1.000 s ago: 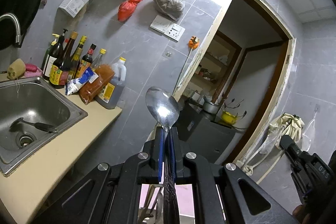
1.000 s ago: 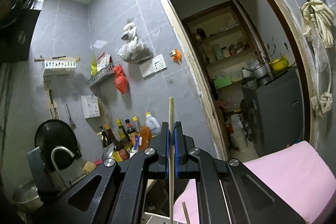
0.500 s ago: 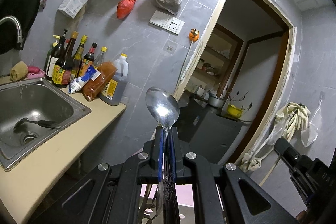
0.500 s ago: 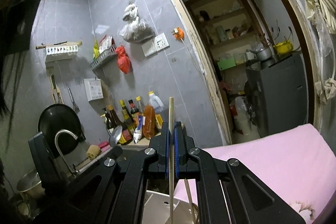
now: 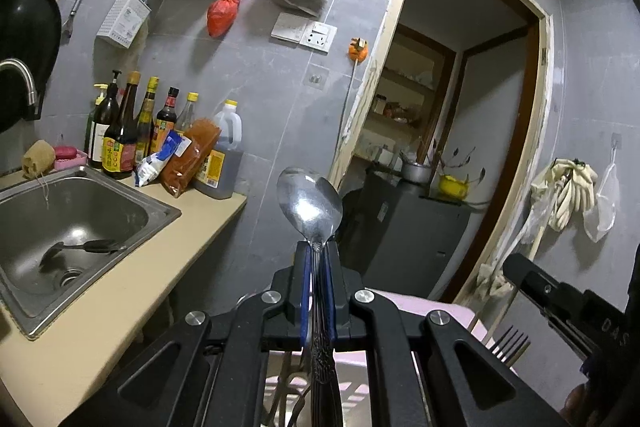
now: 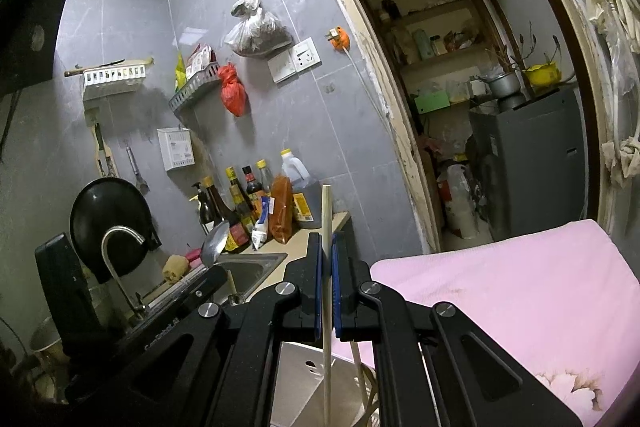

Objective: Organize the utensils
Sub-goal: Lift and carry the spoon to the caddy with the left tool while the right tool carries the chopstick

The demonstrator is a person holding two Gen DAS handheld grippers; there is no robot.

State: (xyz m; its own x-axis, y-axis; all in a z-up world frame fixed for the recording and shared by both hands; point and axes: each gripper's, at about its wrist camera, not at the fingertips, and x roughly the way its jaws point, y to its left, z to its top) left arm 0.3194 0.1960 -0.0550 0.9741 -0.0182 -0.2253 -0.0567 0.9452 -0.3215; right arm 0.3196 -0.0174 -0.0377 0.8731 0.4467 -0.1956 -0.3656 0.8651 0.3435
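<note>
Since lowered, both tools (image 5: 317, 251) still gripping.

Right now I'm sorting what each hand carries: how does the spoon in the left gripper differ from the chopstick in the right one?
The spoon is shiny metal; the chopstick is pale wood. The spoon ends in a broad oval bowl above the left gripper, while the chopstick is a thin straight stick above the right gripper. The spoon's handle is patterned, the chopstick plain. Both stand upright, clamped between blue pads.
</note>
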